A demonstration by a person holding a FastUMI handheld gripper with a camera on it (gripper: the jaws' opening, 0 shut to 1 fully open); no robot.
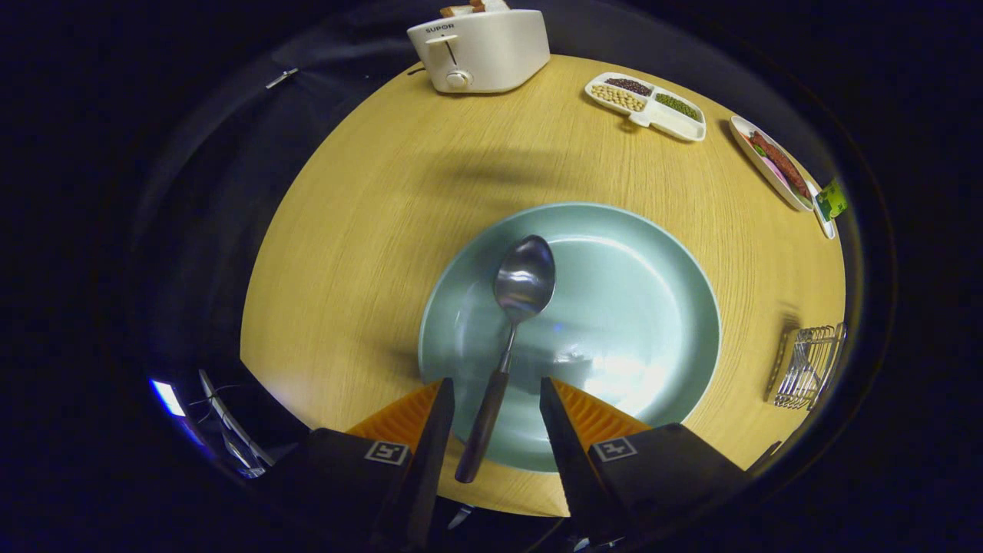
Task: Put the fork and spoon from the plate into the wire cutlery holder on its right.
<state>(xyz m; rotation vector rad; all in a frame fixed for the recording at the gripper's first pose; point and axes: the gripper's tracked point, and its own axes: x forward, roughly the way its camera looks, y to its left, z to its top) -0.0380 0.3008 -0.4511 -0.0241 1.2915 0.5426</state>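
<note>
A metal spoon with a dark wooden handle is seen lying on a round, pale green ceramic plate, its bowl pointing toward twelve o'clock near the plate's middle and its handle running back toward six o'clock, past the plate's near rim. The gripper is held just above that handle with the fingers spread wide, one on either side of it; nothing is gripped and neither finger can be seen to touch the handle. The small wire cutlery holder is found on the light wooden worktop at about three to four o'clock from the plate, well apart from the fingers. Thin metal shapes are made out inside it, but whether the fork is among them cannot be told; no fork is seen on the plate. The fork's transfer is therefore judged probably done, while the spoon's is judged not yet begun: closing on the handle, lifting, carrying to the holder and dropping in are all left. Beyond the plate, a white toaster at twelve o'clock and a white divided dish of beans at one o'clock are left unconcerned.
</note>
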